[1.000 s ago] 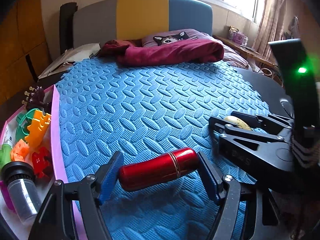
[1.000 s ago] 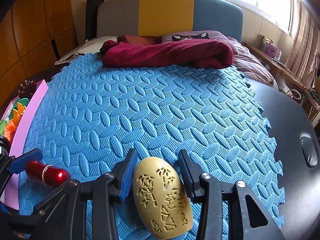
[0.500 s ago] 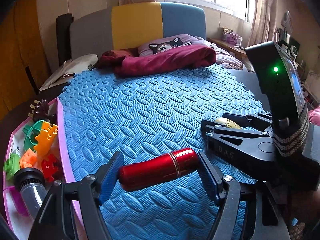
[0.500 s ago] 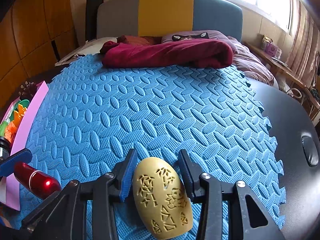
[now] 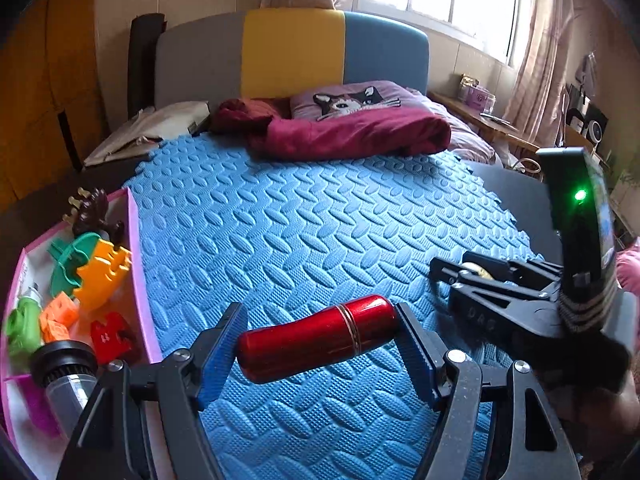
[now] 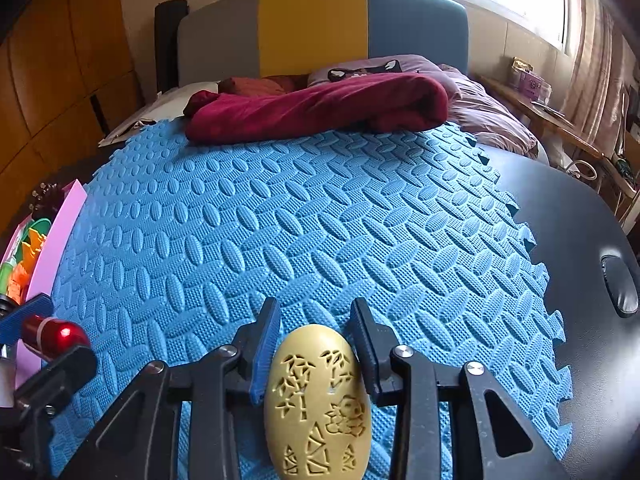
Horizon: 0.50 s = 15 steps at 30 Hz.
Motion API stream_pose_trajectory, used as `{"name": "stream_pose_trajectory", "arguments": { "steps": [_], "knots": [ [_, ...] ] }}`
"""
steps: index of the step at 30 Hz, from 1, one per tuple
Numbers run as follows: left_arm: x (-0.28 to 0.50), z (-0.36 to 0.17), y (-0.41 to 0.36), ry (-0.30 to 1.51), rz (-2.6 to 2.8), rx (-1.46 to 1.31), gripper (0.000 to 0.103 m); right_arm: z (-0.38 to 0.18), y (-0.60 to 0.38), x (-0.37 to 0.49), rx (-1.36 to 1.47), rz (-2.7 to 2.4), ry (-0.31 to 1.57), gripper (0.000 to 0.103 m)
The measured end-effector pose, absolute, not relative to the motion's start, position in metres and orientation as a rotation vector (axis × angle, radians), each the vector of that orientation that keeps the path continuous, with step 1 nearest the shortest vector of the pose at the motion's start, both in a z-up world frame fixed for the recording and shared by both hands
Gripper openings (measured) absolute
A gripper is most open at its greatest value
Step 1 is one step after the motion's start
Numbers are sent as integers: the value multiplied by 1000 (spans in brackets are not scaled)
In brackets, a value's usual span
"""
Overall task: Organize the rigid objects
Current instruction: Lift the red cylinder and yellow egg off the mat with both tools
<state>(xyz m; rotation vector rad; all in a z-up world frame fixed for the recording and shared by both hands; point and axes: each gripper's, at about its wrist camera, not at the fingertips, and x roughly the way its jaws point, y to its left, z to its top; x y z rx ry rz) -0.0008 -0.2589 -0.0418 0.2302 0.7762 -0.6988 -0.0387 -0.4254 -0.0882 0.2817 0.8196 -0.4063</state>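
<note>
Left wrist: left gripper [image 5: 318, 344] fingers clamped on red cylinder [image 5: 316, 338] above blue mat [image 5: 320, 220], beside pink tray [image 5: 138, 280]. Next, probably across into tray.

Right wrist: right gripper [image 6: 316, 340] fingers closing around carved yellow oval [image 6: 316, 404], pads apparently touching; lift next.

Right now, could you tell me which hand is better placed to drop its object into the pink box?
Left, probably. The left tool grips the red tube right beside the pink box; the right tool, closing on the yellow egg-shaped piece, sits farther across the mat.
</note>
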Motion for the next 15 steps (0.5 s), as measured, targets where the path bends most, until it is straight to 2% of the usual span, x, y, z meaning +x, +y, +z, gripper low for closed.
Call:
{"name": "stream_pose_trajectory", "arguments": {
  "steps": [15],
  "knots": [
    [-14,2,-222,688,-660,195,74,-88,-425,-38,267,-414,822,37]
  ]
}}
